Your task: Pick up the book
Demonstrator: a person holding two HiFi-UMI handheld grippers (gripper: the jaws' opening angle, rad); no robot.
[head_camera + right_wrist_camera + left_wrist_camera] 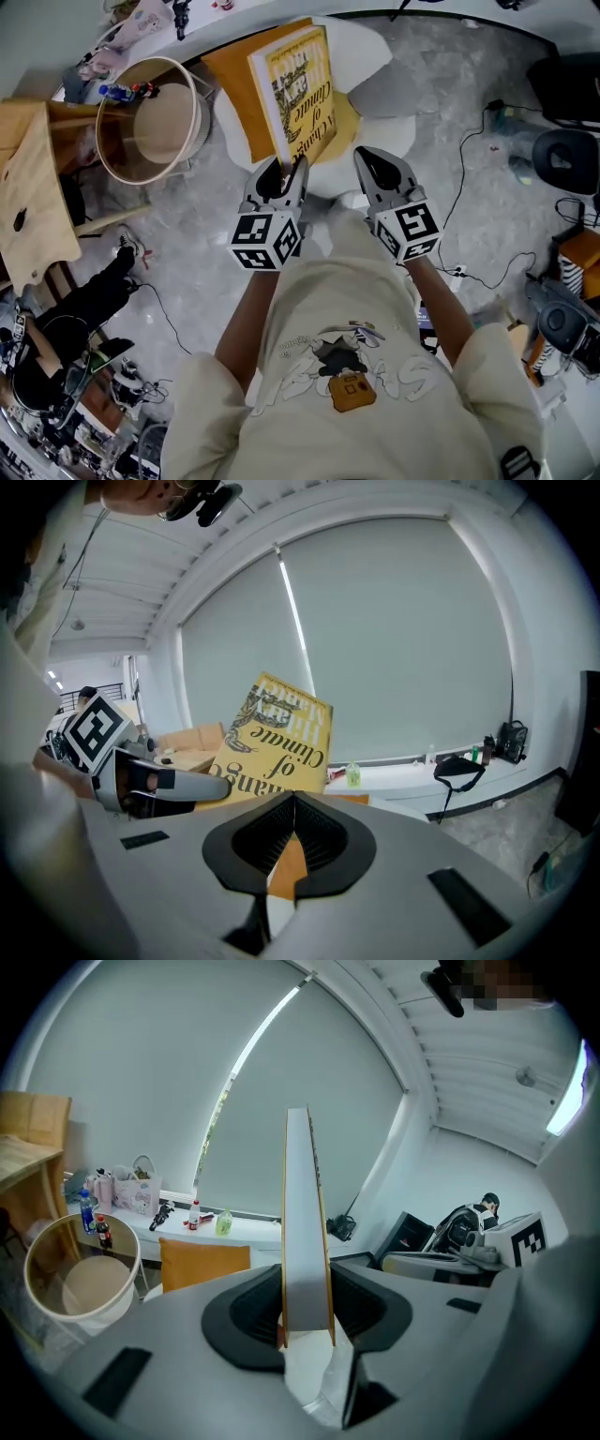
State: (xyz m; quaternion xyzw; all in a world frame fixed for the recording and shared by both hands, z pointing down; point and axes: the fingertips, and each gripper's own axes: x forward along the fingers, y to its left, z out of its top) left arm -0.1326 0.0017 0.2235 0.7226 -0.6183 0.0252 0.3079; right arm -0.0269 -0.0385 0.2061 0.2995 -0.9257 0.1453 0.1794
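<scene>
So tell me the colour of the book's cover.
Yellow with dark lettering; the book shows best in the right gripper view.

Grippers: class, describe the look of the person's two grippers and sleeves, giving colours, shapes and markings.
The left gripper and right gripper have light grey bodies that taper to points, with black ribbed pads. Each carries a white cube printed with black square markers. The person wears short cream sleeves.
</scene>
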